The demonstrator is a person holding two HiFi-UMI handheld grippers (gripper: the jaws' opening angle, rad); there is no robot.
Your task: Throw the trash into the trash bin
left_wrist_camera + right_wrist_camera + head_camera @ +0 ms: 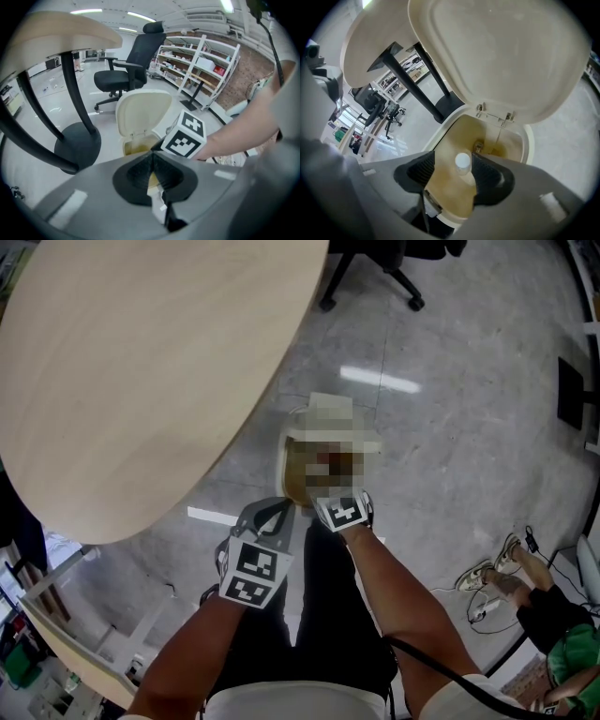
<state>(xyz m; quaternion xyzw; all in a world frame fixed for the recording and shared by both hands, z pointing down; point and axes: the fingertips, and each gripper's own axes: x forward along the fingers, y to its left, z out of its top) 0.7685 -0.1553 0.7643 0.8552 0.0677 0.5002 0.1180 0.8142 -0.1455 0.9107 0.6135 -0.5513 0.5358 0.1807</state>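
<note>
Right gripper view: your right gripper [452, 164] is hovering with its jaws spread over the open cream plastic trash bin [528, 140]. A small pale bottle with a white cap [462, 161] is sitting between them, its long axis along the jaws and its cap pointing away into the bin. Your left gripper [152, 157] is pinching a crumpled white scrap [158, 199].

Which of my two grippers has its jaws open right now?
The right gripper: its jaws stand apart above the open cream plastic trash bin, a white-capped bottle in the gap. The left gripper has its jaws pinched shut on a pale scrap.
</note>
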